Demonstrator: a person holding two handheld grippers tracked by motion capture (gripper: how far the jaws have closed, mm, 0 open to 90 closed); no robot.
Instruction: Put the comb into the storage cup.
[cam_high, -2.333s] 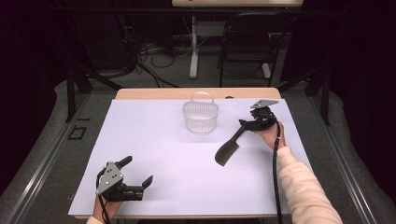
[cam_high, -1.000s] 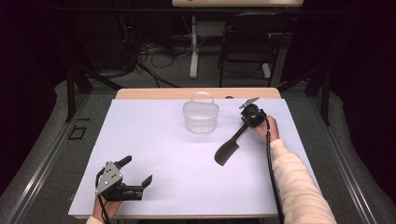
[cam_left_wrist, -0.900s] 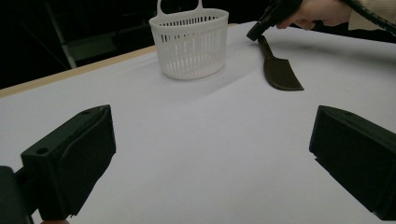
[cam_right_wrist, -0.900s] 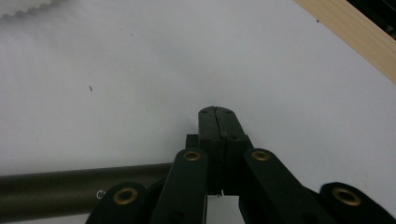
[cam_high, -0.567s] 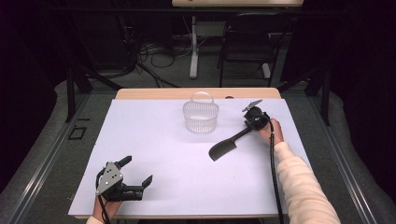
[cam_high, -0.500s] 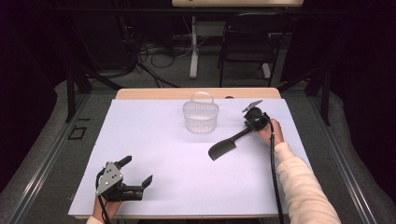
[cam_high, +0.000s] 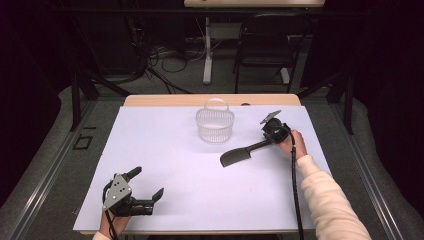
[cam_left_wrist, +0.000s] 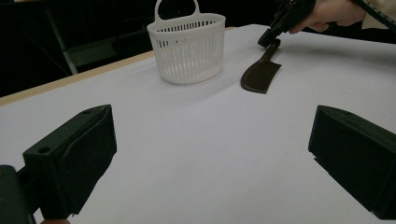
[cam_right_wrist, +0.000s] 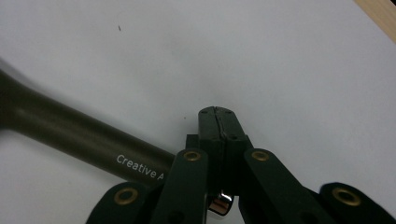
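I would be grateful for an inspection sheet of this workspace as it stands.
Surface: white sheet on a wooden table, flat, a few tiny specks.
Job's things: white basket upright at the far middle; dark spatula lying to its right, apart from it.
Clutter: nothing seen.
Grippers: left gripper open, at the near left; right gripper shut, at the spatula's handle end.
Cables: cable runs along the right sleeve; floor cables beyond the table.
Surroundings: dark room, chair behind.

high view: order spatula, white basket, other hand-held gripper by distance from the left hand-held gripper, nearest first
1. Dark spatula, mid-table, right of centre.
2. White basket, at the table's far middle.
3. Right hand-held gripper, far right, closed beside the spatula's handle end.
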